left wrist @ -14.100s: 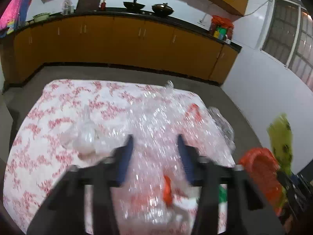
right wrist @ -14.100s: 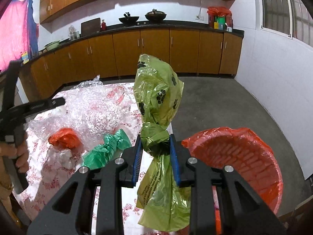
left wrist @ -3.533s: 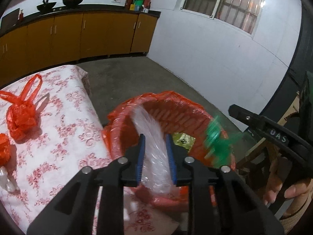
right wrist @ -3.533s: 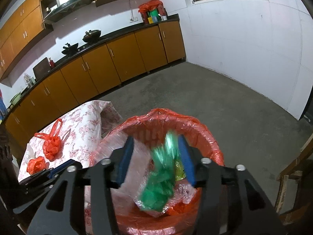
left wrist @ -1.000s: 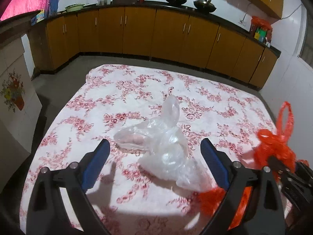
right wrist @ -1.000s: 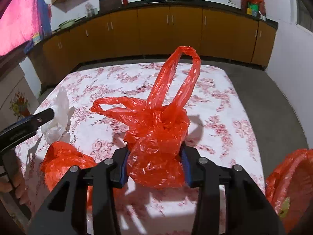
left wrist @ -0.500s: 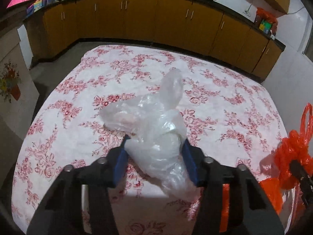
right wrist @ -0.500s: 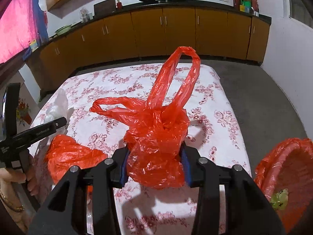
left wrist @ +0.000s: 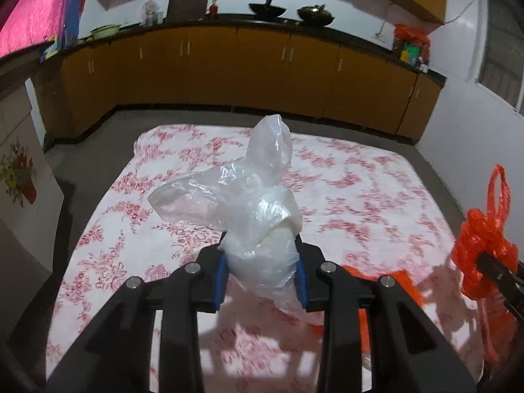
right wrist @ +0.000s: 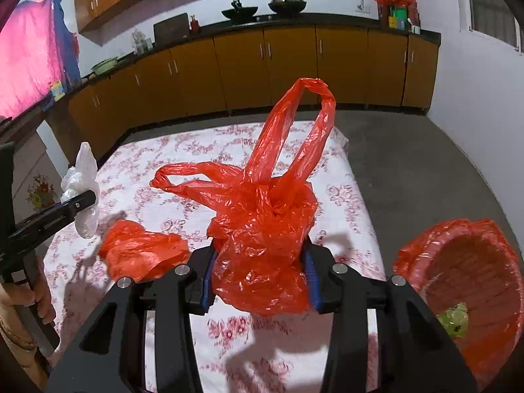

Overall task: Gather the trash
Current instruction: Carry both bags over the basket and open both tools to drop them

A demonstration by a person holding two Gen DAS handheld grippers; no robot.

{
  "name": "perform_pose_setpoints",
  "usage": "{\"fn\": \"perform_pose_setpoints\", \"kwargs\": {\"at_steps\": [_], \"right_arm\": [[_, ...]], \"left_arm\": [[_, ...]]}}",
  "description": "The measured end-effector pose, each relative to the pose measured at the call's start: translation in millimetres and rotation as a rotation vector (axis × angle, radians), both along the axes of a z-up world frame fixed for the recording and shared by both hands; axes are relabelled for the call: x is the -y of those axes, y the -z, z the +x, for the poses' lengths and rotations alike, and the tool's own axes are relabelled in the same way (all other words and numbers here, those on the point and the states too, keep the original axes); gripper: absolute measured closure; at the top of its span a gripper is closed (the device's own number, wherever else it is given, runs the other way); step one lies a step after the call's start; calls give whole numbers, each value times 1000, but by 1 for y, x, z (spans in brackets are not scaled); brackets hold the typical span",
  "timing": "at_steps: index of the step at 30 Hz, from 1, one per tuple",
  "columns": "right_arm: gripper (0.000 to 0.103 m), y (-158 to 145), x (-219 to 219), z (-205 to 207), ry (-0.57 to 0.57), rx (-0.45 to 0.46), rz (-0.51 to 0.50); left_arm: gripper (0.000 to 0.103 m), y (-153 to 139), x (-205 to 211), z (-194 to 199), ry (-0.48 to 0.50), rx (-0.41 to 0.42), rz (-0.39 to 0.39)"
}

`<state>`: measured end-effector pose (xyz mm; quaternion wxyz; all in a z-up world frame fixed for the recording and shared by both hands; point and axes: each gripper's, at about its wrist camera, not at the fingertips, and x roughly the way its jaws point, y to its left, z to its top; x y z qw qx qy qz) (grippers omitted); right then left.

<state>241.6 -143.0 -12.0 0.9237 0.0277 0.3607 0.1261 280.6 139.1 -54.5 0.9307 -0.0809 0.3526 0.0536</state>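
Lifted off the floral tablecloth (left wrist: 376,196) since a second ago, the clear plastic bag (left wrist: 258,216) sits in the closing left gripper (left wrist: 260,278), the right gripper (right wrist: 260,281) pinches the red bag (right wrist: 262,245), another crumpled red bag (right wrist: 140,255) lies beyond, near the red-lined bin (right wrist: 465,262).

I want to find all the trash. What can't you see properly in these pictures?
- Left wrist view: the clear bag between the closing jaws hides the tablecloth behind it.
- Left wrist view: the loose red bag is blurred and half hidden by the gripper.
- Right wrist view: the bin is cut off by the edge; its bottom is hidden.
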Motion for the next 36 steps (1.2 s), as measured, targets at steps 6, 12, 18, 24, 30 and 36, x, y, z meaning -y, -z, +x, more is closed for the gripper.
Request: {"fn": "perform_pose_setpoints", "kwargs": {"at_steps": [6,12,18,24,30,36], "right_arm": [[59,-20,16,-23,22,50,7],[59,-40,34,-49,61,111,-3],[59,-50,60,-73,119,155,-15],[59,-52,83,-95,179,178,-46],[59,-53,109,-110,238,182,-55],[59,-52,131,-121,295,180,-53]], "left_arm": [[70,-25,26,-24,68,36,-9],[70,-45,56,-47,152,74,-15],[70,-60,89,-66,238,97,-14],[70,-69,129,-81,338,113,-17],[70,-71,166,-88,427,117,-38],[70,-67,198,-91,508,106,-59]]}}
